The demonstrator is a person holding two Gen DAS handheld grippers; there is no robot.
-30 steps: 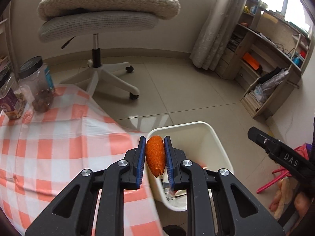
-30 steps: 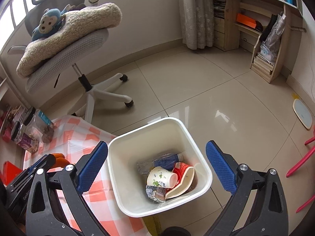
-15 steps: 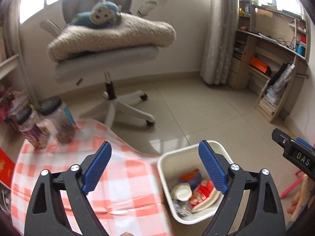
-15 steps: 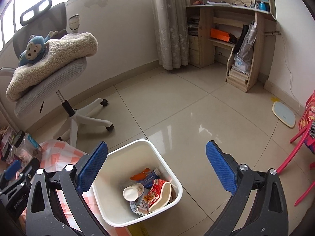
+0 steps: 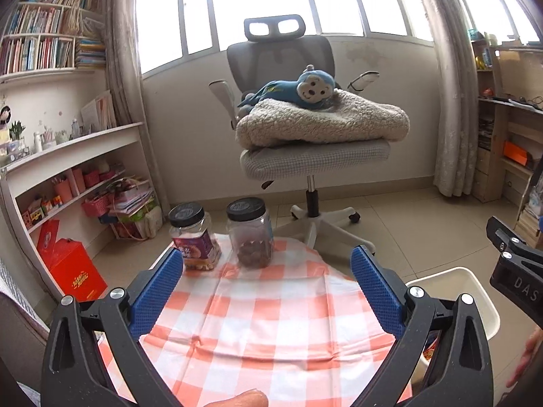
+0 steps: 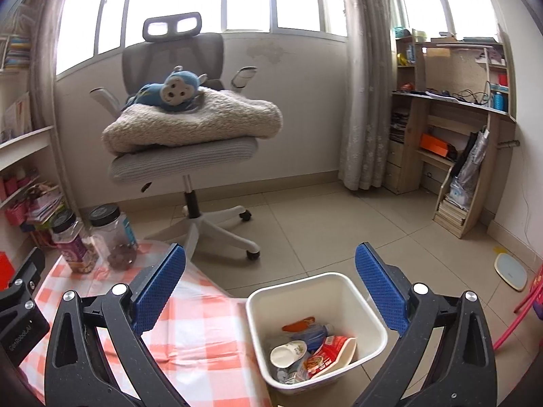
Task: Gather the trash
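- Left gripper (image 5: 268, 286): jaws spread wide, nothing between the blue pads (image 5: 156, 291). It hangs above the orange-and-white checked tablecloth (image 5: 271, 318).
- Right gripper (image 6: 269, 285): jaws likewise spread wide and empty, held above the near edge of the white bin (image 6: 342, 279).
- White bin stands on the tiled floor, just right of the cloth-covered table; in the left wrist view only its rim (image 5: 475, 278) shows at the right.
- Trash in the bin: an orange piece (image 6: 300, 324) at the far side, a blue-labelled plastic bottle (image 6: 314, 334) just nearer, a white paper cup (image 6: 287, 352) lying on its side, a red snack wrapper (image 6: 327, 352) to its right.
- Two black-lidded jars at the far edge of the cloth: purple-labelled jar (image 5: 194, 240) on the left, clear jar (image 5: 250, 234) with brown contents on the right, just beside each other.
- Grey office chair (image 5: 312, 156) beyond the table carries a folded cream blanket (image 5: 322, 123) with a blue monkey plush (image 5: 298, 90) on top.
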